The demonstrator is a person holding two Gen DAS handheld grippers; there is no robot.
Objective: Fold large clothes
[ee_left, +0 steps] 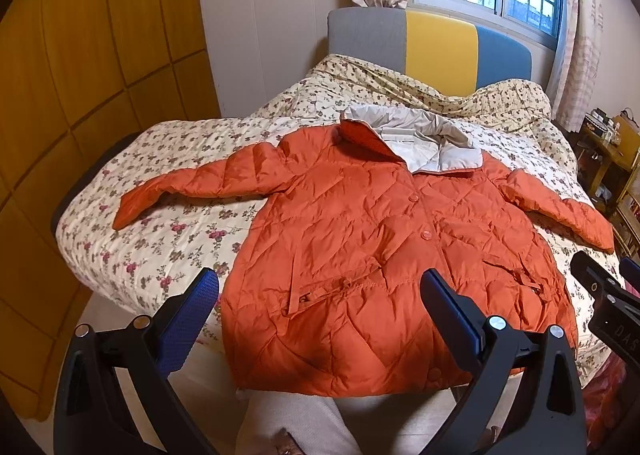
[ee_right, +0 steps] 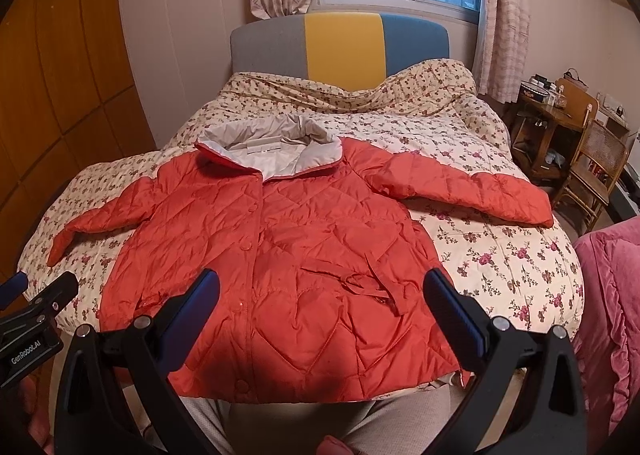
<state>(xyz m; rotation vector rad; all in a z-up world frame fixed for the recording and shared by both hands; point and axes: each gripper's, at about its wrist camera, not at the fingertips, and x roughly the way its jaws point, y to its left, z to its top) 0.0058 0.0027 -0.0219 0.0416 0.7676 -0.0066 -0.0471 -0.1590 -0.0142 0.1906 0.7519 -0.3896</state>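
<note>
My left gripper (ee_left: 320, 303) and right gripper (ee_right: 322, 305): both spread, empty; orange jacket (ee_left: 360, 239) flat on floral quilt (ee_left: 168, 239); pink blanket (ee_right: 608, 315) beside; wicker chair (ee_right: 592, 171) beyond.

An orange quilted jacket (ee_left: 384, 255) lay face up and unfolded on the floral bedspread (ee_left: 168, 239), buttoned, both sleeves spread outward, its pale grey hood (ee_left: 416, 139) open toward the grey, yellow and blue headboard (ee_left: 436, 47). The left gripper (ee_left: 320, 311) hovered above the jacket's hem with its jaws wide apart, holding nothing. The right gripper (ee_left: 608, 295) showed at the right edge, near the jacket's sleeve cuff. A wooden wardrobe (ee_left: 80, 75) filled the left side.
</note>
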